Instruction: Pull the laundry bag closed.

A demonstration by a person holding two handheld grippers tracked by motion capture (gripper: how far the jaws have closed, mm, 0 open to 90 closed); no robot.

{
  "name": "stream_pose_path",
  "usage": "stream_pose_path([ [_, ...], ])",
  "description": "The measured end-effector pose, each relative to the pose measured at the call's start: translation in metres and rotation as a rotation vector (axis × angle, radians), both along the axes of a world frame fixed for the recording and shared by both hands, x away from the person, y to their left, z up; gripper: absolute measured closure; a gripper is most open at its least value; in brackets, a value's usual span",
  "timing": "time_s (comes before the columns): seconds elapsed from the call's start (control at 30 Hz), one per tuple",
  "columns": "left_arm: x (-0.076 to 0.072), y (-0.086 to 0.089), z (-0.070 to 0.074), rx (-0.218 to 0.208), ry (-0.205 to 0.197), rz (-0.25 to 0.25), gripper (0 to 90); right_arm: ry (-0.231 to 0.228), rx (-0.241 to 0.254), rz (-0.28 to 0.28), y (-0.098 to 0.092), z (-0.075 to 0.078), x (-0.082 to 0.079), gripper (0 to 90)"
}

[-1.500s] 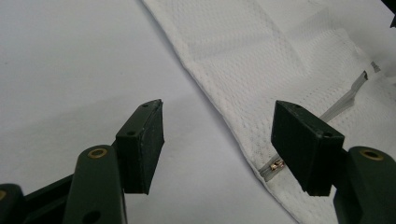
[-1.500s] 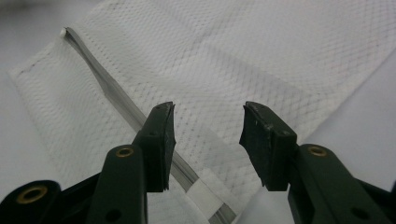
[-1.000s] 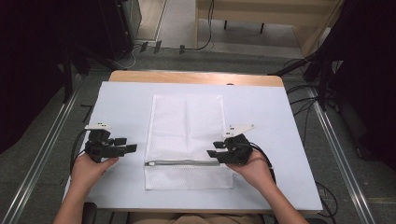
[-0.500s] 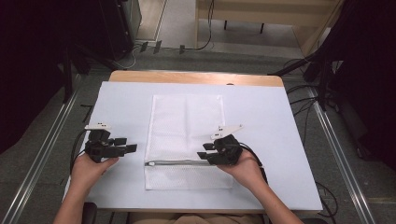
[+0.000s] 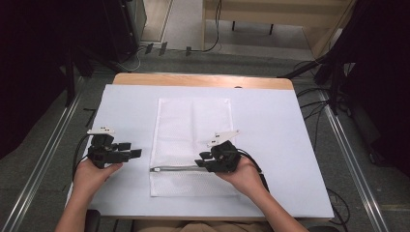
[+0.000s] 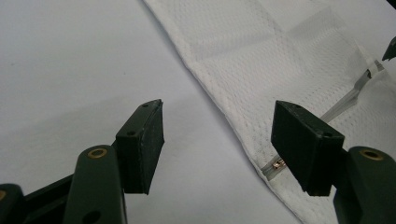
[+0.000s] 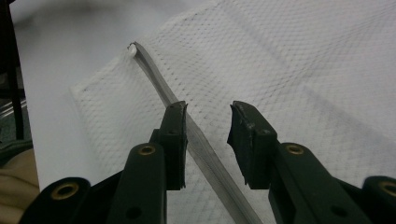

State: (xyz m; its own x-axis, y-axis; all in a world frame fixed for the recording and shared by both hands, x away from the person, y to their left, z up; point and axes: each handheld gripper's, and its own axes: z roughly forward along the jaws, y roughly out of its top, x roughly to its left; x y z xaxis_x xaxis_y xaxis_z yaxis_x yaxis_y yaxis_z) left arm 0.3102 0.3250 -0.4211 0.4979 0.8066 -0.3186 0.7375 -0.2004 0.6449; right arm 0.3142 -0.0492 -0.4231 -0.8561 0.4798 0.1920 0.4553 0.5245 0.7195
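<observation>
Your mesh bag (image 5: 192, 140) lies lengthwise away from you, zipper (image 5: 174, 168) crosswise near you. Your right gripper (image 5: 205, 162), jaws just narrowing, straddles it ungripped; left gripper (image 5: 134, 153) gapes empty.

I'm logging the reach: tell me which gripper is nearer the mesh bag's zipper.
Right. The right gripper hangs over the zipper, jaws just closing, nothing pinched; the left gripper waits beside the bag's edge.

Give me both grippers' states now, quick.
Left gripper: open, empty, beside the mesh bag.
Right gripper: closing, jaws apart over the zipper, gripping nothing.

White mesh zip bag (image 5: 191, 140) flat on table, zipper (image 5: 176, 168) closed.
</observation>
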Motion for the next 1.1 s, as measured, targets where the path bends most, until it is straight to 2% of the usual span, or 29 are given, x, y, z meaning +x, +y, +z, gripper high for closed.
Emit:
stream_pose_path([
  [0.33,0.000,0.000,0.000,0.001,-0.002,0.000,35.1,0.021,0.012,0.031,0.019,-0.003,-0.003,68.3],
  [0.6,0.000,0.001,0.000,-0.003,-0.001,0.001,35.1,0.003,-0.004,0.065,0.036,-0.004,-0.003,70.0],
  [1.1,0.000,0.001,0.000,0.001,-0.004,0.006,35.1,0.029,0.005,0.084,0.053,-0.010,-0.001,72.2],
])
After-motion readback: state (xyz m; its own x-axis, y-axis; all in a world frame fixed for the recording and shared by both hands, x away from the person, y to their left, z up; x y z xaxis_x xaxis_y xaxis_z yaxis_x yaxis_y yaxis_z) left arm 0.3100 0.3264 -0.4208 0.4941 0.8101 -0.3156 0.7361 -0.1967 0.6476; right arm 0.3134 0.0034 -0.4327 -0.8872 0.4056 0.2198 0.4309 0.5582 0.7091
